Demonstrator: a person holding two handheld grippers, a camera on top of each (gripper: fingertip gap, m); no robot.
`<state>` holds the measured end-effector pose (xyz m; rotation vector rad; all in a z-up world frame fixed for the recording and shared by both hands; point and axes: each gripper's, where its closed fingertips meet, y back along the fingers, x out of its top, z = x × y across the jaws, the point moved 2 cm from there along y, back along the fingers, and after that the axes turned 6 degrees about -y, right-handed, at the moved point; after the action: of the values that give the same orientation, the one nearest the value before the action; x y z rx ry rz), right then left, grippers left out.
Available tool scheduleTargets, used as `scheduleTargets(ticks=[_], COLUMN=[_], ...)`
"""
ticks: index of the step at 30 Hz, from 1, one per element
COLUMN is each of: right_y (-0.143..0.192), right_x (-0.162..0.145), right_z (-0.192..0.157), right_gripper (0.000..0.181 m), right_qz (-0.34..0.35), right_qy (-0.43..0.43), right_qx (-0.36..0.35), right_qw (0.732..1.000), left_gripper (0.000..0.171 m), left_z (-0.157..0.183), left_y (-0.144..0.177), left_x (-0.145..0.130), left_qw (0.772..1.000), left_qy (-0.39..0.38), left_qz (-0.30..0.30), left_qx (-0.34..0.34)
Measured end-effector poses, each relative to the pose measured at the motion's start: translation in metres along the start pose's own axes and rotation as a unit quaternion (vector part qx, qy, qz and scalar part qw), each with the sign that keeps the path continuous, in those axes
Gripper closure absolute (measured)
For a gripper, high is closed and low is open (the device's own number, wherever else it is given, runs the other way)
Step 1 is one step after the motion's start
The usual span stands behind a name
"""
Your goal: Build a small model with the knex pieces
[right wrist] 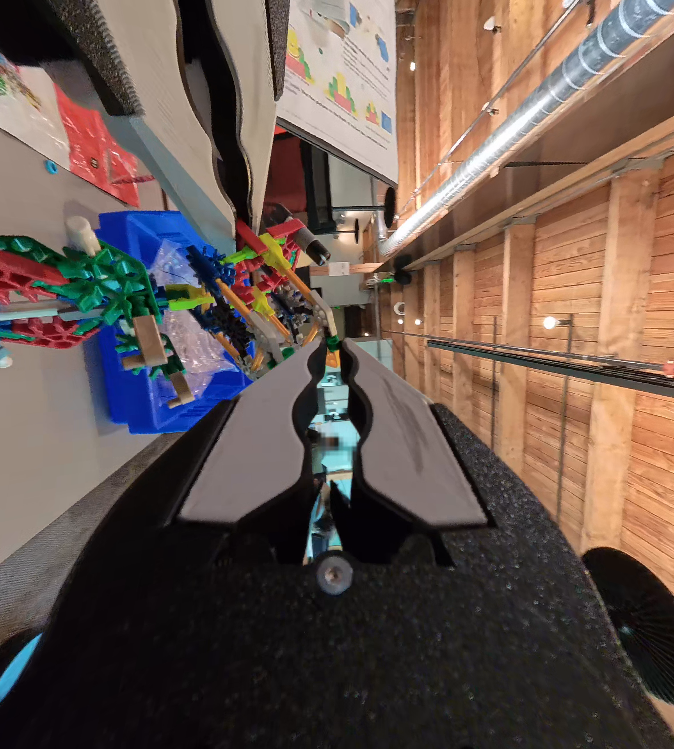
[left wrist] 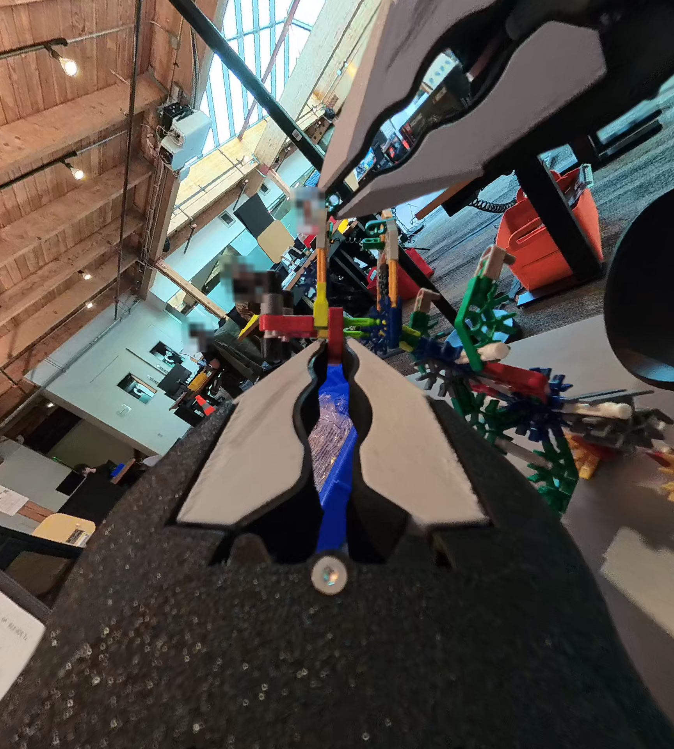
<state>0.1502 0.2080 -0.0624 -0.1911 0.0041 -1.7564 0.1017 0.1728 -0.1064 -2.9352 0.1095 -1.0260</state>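
Looking along the left gripper (left wrist: 334, 344), a grey table (left wrist: 570, 356) carries the rod-and-connector toy model (left wrist: 485, 364) under a plank ceiling (left wrist: 43, 121); its jaws pinch a red piece (left wrist: 335, 330) of the model.

In the right wrist view, the right gripper (right wrist: 332, 347) clamps a green connector (right wrist: 332, 343) at the model's end, beside a blue bin (right wrist: 144, 389) near the table edge; a timber wall (right wrist: 570, 283) lies beyond.

Little free room lay ahead of either tool. The rod-and-connector model (right wrist: 132, 300) sprawled across the tabletop (right wrist: 23, 405), crowding the blue bin (right wrist: 136, 389) just behind it. The left tool (left wrist: 333, 344) and right tool (right wrist: 332, 346) closed in from opposite ends, leaving only bare tabletop toward the near edge.
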Motion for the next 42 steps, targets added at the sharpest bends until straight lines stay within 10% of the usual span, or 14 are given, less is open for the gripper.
scheduleTargets(ticks=[11, 16, 23, 29, 42], right_y=[0.000, 0.013, 0.009, 0.017, 0.011], right_x=[0.001, 0.007, -0.003, 0.004, 0.007], right_z=[-0.004, 0.004, 0.032, 0.016, 0.008], right_gripper=[0.178, 0.174, 0.173, 0.162, 0.163], right_qz=[0.004, 0.059, 0.108, 0.129, 0.107], right_qy=[0.016, -0.160, -0.418, -0.457, -0.423], right_qx=[-0.007, 0.103, 0.311, 0.488, 0.515], right_qw=[1.000, 0.980, 0.847, 0.732, 0.738], left_gripper=[0.168, 0.168, 0.169, 0.169, 0.169], left_z=[-0.004, -0.002, -0.001, 0.001, 0.002], left_y=[-0.001, 0.001, 0.004, 0.005, 0.007], left_x=[-0.005, -0.004, 0.001, 0.006, 0.009], left_qw=[0.998, 0.998, 0.999, 0.999, 0.998], left_qy=[0.067, 0.061, 0.021, -0.006, -0.035], left_qz=[0.010, 0.021, 0.035, 0.046, 0.051], left_qx=[-0.007, -0.011, -0.012, -0.007, -0.004])
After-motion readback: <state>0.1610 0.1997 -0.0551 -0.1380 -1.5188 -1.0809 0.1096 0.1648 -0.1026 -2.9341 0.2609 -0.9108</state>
